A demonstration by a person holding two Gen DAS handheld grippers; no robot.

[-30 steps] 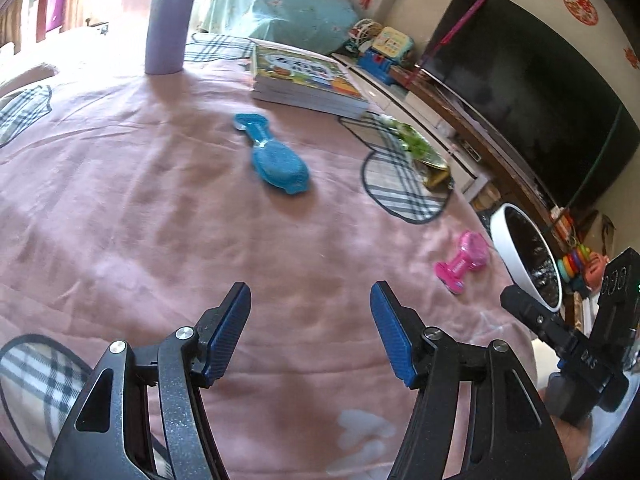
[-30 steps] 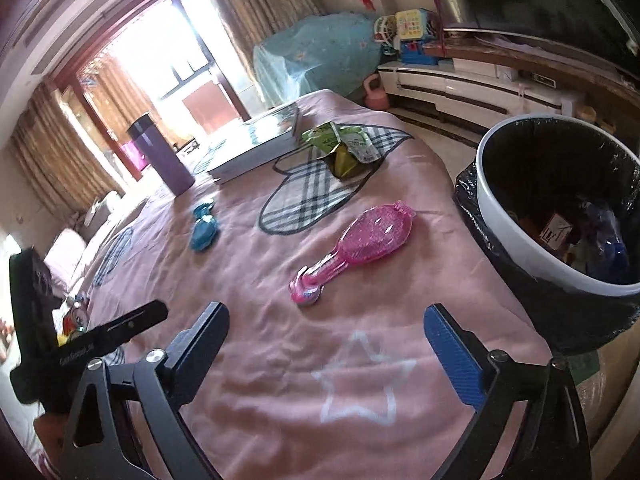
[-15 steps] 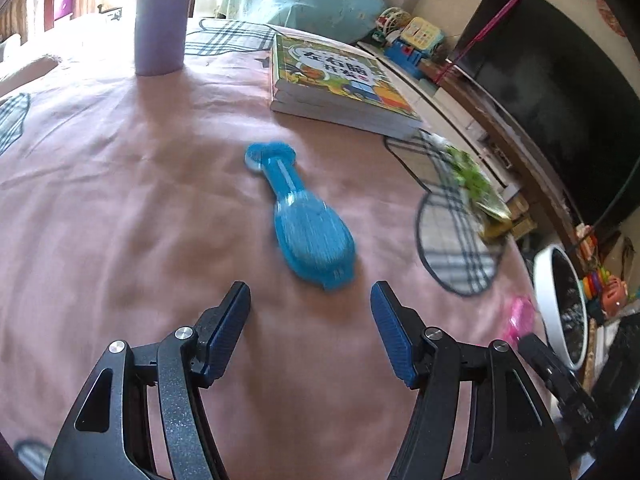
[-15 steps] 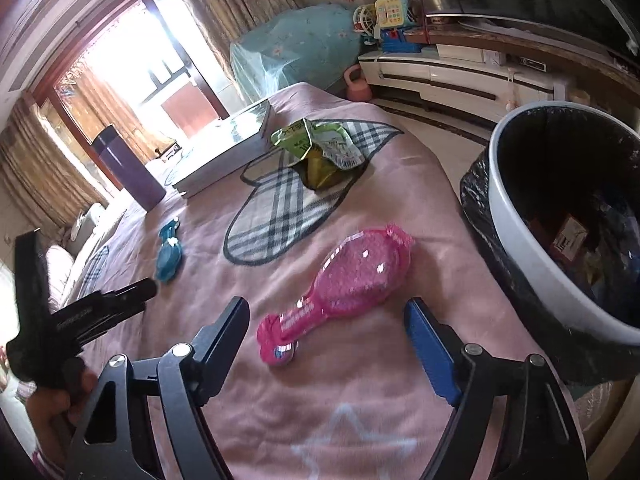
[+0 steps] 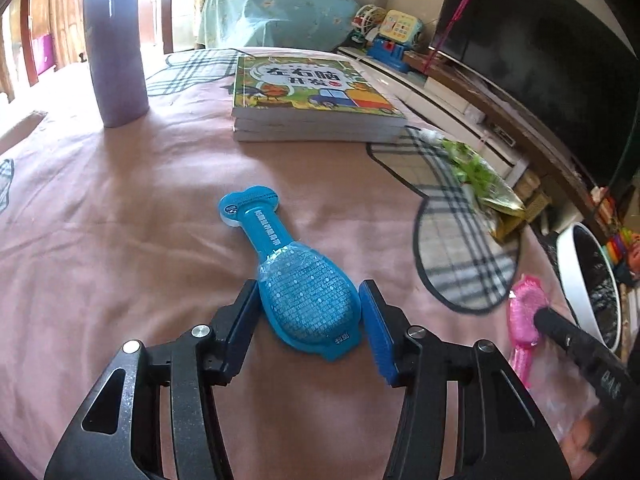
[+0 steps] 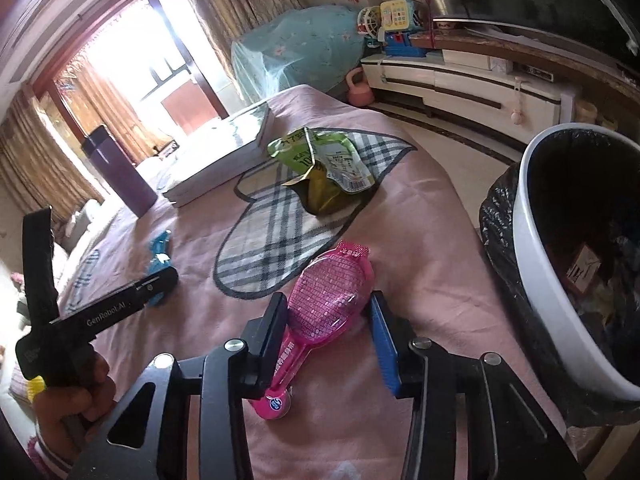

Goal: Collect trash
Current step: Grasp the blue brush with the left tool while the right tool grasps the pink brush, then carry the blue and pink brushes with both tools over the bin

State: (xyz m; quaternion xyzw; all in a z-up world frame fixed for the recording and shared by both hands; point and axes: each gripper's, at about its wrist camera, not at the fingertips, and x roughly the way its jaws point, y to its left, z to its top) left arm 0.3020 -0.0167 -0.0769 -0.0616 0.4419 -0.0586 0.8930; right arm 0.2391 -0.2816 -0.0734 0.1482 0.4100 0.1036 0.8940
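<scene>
A blue spoon-shaped packet [image 5: 296, 280] lies on the pink cloth. My left gripper [image 5: 308, 320] is open with its fingers on either side of the packet's wide end, close to its edges. A pink packet of the same shape [image 6: 324, 312] lies near the table's right edge. My right gripper [image 6: 328, 332] is open around its wide end, with a gap on the right side. A crumpled green snack bag [image 6: 324, 164] lies farther back on a plaid heart patch. A white bin with a black liner [image 6: 560, 280] stands at the right, below the table edge.
A stack of books [image 5: 312, 100] and a purple tumbler [image 5: 116, 48] stand at the far side of the table. A TV cabinet [image 6: 480, 80] runs along the wall beyond. The left gripper's body [image 6: 100, 312] shows in the right wrist view.
Both grippers have moved forward and down. The left now brackets the blue packet and the right brackets the pink one; both jaws have narrowed.
</scene>
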